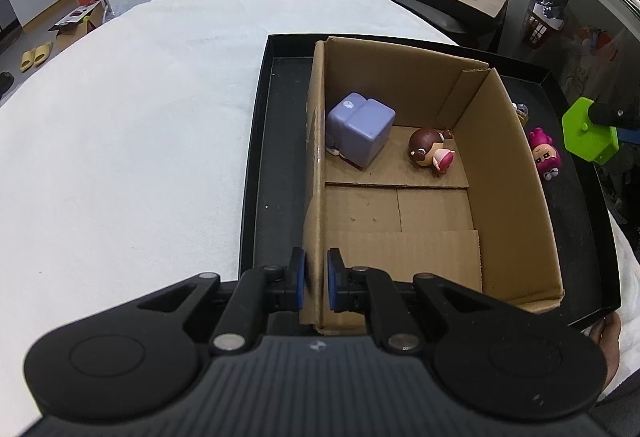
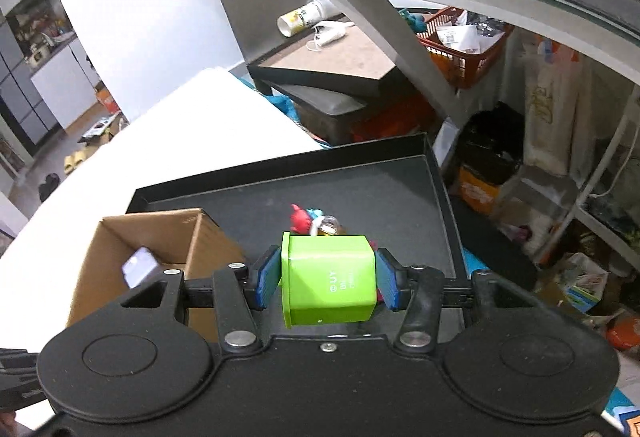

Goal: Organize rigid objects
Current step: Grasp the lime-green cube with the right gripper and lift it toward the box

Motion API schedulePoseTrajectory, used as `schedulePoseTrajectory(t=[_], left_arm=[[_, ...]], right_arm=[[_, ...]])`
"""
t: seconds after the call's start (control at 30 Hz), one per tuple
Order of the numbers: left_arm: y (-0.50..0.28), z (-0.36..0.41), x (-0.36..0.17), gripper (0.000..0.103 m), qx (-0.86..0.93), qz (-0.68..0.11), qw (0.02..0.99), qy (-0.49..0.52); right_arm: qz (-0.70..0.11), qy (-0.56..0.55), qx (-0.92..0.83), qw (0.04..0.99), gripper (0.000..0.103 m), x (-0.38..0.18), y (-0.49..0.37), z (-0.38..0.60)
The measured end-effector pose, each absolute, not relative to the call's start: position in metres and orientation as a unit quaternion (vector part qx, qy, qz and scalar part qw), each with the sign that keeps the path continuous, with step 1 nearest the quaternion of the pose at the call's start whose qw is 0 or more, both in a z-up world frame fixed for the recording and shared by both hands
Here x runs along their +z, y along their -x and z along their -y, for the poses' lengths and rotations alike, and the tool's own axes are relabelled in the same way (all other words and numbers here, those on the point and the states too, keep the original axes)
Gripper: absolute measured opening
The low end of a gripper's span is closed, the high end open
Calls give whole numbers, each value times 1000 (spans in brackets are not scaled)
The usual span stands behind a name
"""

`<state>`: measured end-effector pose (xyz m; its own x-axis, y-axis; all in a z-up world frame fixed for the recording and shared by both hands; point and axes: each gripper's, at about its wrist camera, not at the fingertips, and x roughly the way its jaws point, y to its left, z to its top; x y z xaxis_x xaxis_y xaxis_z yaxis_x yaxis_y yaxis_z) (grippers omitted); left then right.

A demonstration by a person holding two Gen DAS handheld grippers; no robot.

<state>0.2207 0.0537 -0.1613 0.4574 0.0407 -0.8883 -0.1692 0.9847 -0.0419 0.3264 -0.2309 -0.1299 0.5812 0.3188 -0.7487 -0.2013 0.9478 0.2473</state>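
A cardboard box stands in a black tray on a white table. In the box lie a lilac cube toy and a brown-haired doll. My left gripper is shut on the box's left wall near its front corner. My right gripper is shut on a green container and holds it above the tray, right of the box; the container also shows in the left wrist view. A pink figure and a small clear-domed toy lie in the tray outside the box.
The white cloth-covered table stretches left of the tray. Small red and blue figures lie in the tray past the green container. A second black tray with a cup and a mask sits beyond. A cluttered desk and an orange basket are at the right.
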Motion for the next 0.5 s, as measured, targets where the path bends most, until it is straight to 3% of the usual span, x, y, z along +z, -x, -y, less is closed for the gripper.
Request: schedulePoseTrajectory(t=[0.5], left_arm=[[-219, -61, -162, 9, 53, -511, 854, 77]], right_arm=[[-394, -115, 216, 886, 49, -101, -315, 212]])
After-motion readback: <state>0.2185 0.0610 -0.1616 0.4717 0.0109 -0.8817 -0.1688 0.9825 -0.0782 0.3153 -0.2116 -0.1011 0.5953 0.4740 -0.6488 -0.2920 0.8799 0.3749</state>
